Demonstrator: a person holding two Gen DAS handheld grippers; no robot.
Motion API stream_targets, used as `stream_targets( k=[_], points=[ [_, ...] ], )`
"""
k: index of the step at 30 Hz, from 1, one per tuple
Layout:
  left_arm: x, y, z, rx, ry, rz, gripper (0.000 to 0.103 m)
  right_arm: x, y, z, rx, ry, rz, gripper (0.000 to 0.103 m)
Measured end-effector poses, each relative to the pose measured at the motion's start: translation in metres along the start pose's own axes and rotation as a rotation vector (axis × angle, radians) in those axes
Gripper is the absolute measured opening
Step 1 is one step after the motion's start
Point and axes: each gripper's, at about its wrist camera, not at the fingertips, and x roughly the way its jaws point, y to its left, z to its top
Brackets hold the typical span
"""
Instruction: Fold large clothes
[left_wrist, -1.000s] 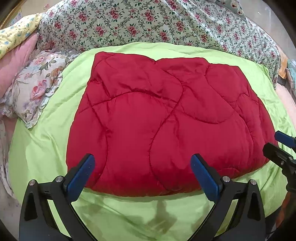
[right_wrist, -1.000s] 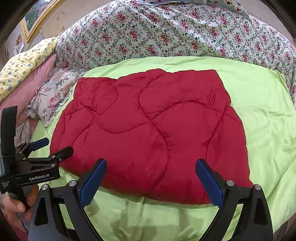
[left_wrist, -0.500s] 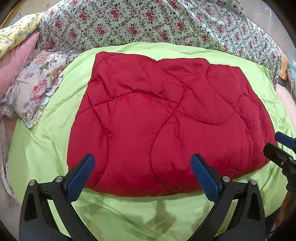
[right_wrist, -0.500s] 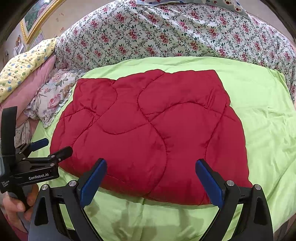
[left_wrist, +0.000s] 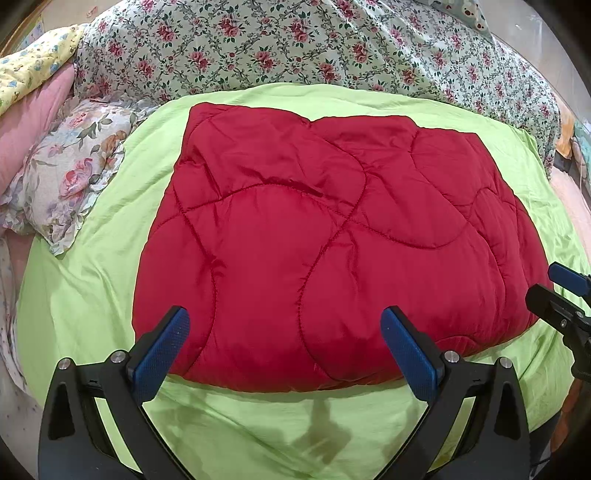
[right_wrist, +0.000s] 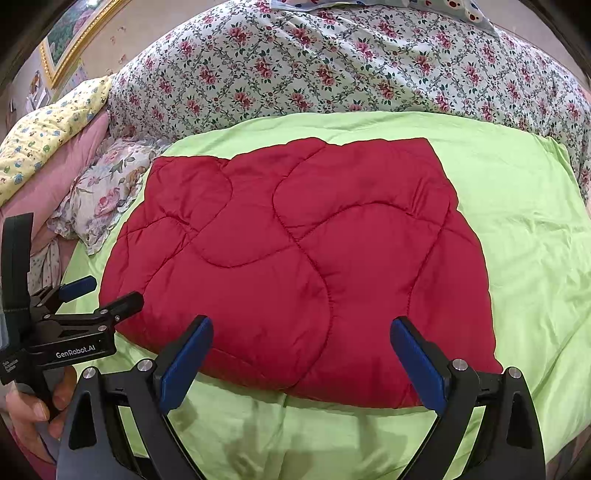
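Observation:
A red quilted padded garment (left_wrist: 332, 243) lies folded in a thick flat block on a lime green sheet (left_wrist: 92, 288); it also shows in the right wrist view (right_wrist: 303, 266). My left gripper (left_wrist: 286, 339) is open and empty, held above the block's near edge. My right gripper (right_wrist: 301, 350) is open and empty, also above the near edge, further right. The left gripper shows at the left of the right wrist view (right_wrist: 99, 293). The right gripper's tip shows at the right edge of the left wrist view (left_wrist: 554, 284).
A floral quilt (right_wrist: 332, 66) is heaped along the far side of the bed. A flowered pillow (left_wrist: 70, 177) and a pink pillow (left_wrist: 33, 122) lie at the left. The green sheet (right_wrist: 524, 258) is bare to the right of the garment.
Almost nothing has moved. Both grippers stay open above the near edge and the red garment lies as before.

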Motion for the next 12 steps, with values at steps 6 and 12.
stream_targets(
  k=[6,12],
  points=[
    [0.0000,-0.0007,-0.0002,0.001,-0.001,-0.001,0.103,0.0008,-0.0026,-0.0003,-0.001,0.002,0.007,0.098],
    [0.0018,-0.0023,0.0011,0.004,0.007,-0.012,0.103,0.0035,-0.0068,0.0003,0.014,0.007,0.012,0.098]
  ],
)
